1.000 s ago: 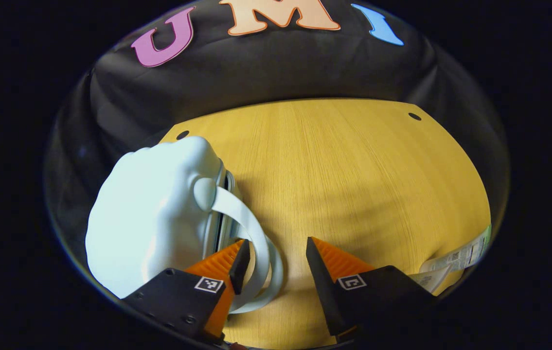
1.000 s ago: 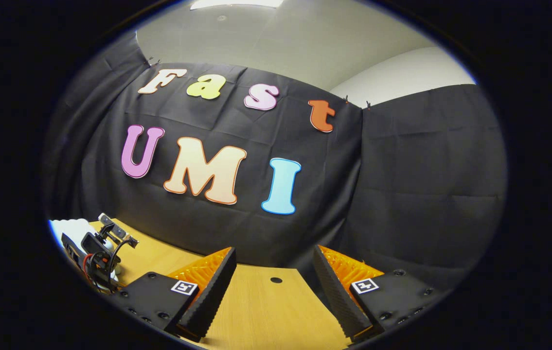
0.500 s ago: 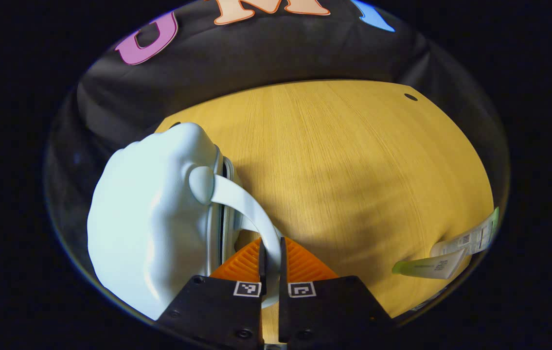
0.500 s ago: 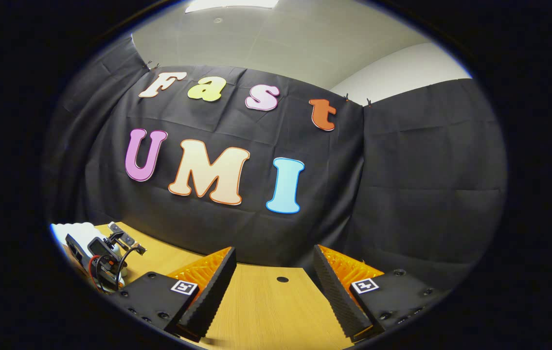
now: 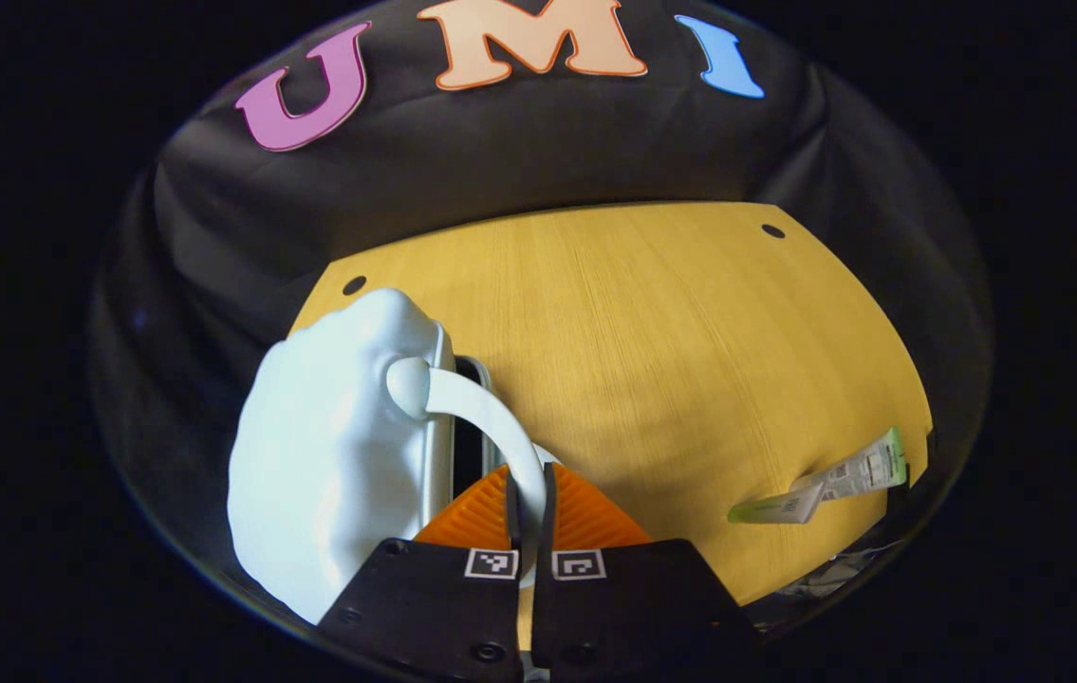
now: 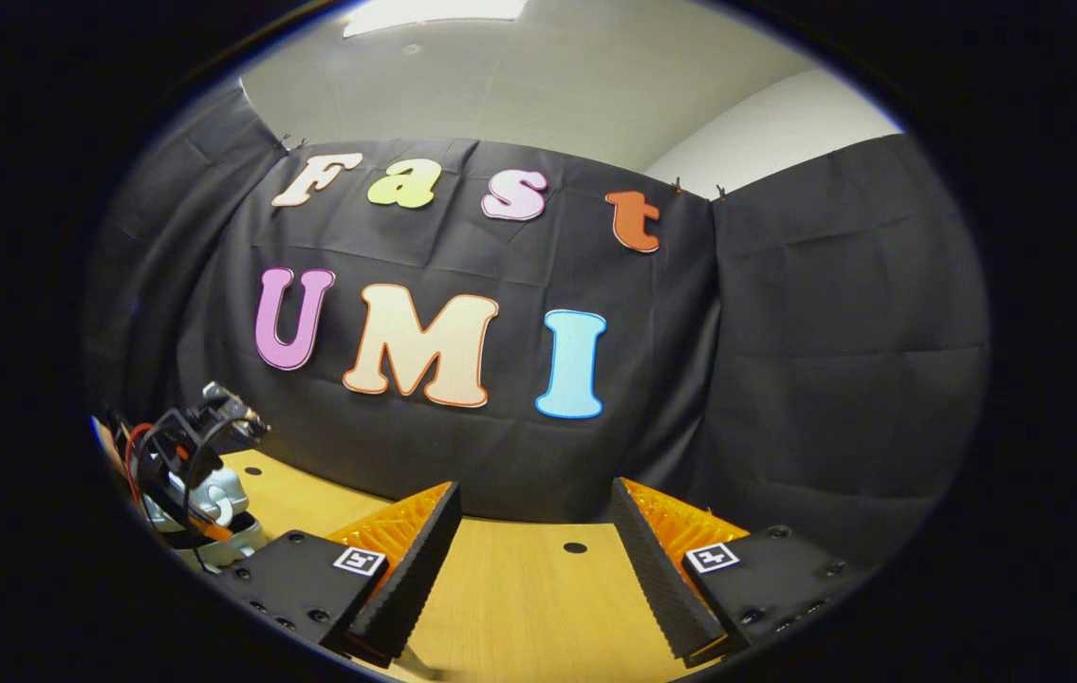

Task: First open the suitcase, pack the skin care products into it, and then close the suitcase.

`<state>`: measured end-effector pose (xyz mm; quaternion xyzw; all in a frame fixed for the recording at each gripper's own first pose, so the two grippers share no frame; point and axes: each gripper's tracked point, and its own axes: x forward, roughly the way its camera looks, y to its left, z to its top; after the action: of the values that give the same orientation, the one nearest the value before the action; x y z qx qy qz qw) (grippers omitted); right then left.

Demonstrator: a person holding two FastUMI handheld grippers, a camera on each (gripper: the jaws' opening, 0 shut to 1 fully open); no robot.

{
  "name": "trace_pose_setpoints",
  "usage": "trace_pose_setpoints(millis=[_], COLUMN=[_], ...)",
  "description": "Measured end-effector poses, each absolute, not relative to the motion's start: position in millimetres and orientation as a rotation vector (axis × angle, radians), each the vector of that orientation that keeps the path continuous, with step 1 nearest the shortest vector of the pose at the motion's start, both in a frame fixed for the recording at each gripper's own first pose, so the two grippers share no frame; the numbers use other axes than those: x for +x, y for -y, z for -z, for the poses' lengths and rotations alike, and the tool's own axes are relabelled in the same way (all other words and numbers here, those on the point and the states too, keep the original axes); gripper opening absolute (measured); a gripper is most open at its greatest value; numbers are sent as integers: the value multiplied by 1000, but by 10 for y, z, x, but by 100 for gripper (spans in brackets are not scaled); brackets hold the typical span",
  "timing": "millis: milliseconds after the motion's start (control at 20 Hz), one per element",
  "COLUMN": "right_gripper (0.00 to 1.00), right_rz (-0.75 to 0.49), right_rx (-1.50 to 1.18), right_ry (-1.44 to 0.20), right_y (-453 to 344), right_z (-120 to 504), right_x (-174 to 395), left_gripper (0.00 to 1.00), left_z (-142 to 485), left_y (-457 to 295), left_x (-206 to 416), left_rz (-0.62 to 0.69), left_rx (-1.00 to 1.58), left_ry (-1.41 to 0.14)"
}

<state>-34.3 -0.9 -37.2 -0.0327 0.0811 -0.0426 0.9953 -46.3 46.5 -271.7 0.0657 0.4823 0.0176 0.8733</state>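
Two tongs: left tongs (image 5: 527, 493) clench the pale-blue moulded suitcase's (image 5: 339, 474) strap handle (image 5: 491, 427), opening it; next, lift wider. Right tongs (image 6: 530, 560) gape.

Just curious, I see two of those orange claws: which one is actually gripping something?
The left gripper: its fingers are pinched on the white suitcase's handle. The right gripper is spread open above the table, holding nothing.

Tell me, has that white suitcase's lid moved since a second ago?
Yes. The left gripper is shut on the handle, and the suitcase lid has lifted: a dark gap now shows against the table.
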Motion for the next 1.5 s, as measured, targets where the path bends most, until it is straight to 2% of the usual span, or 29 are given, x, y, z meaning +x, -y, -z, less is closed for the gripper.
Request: trace_pose_setpoints(millis=[300, 550, 900, 1500], right_gripper=[99, 98, 98, 98], right_rz=[6, -27, -26, -10], right_rx=[-37, -40, -43, -79], right_ry=[-171, -158, -162, -170], right_y=[-385, -639, -910, -1459], right_z=[448, 428, 436, 439], right_x=[-209, -126, -86, -143], left_gripper=[0, 0, 0, 0], left_z=[2185, 1728, 1822, 1841], left_y=[-602, -664, -751, -822], left_x=[-419, -471, -409, -428], left_rz=[-77, -185, -366, -530], left_rx=[128, 190, 258, 215], left_ry=[-893, -805, -734, -743])
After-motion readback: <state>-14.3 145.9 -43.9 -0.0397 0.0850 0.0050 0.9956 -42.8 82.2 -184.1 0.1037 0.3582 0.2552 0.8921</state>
